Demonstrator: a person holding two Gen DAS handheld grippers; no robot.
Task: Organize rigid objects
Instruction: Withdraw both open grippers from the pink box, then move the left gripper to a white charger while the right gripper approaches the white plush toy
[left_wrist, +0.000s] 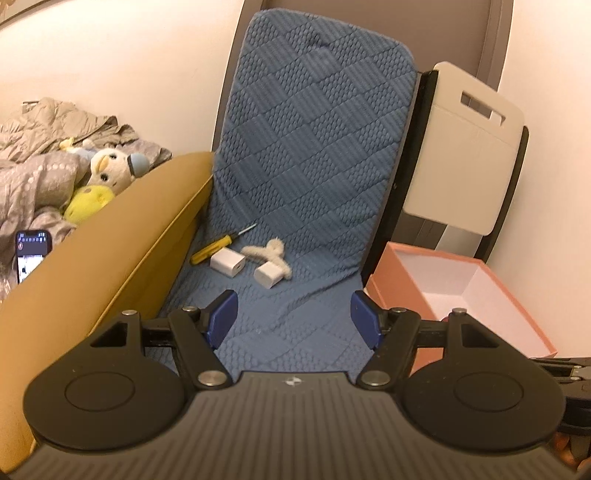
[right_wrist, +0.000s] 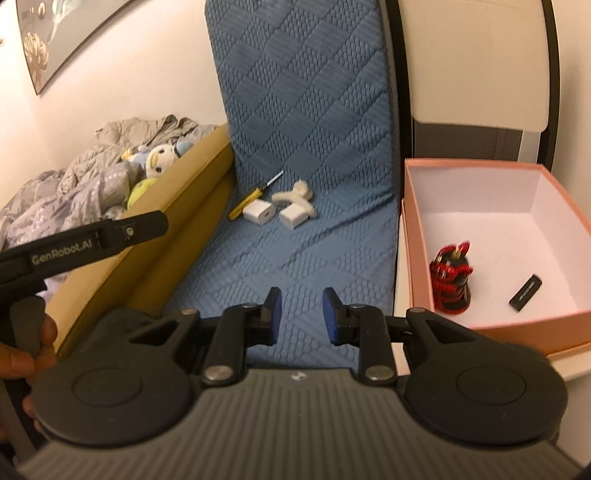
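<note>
Hidden, cropped or blurred around the pink box (right_wrist: 491, 325)

Seen from the left wrist, box floor mostly masked by its near wall and the gripper body. Inside the box, red-and-black object (right_wrist: 451, 281) smeared, make unreadable; small black bar (right_wrist: 525, 288) beside it too small to identify. Far left of the box, phone (left_wrist: 32, 254) half hidden behind the tan cushion (left_wrist: 110, 251), screen illegible.

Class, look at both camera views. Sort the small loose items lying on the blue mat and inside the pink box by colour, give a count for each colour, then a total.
White: 2, charger block and charger block
Cream: 1, fuzzy hair clip
Yellow: 1, screwdriver
Red and black: 1, cord bundle
Black: 1, small bar
Total: 6
</note>
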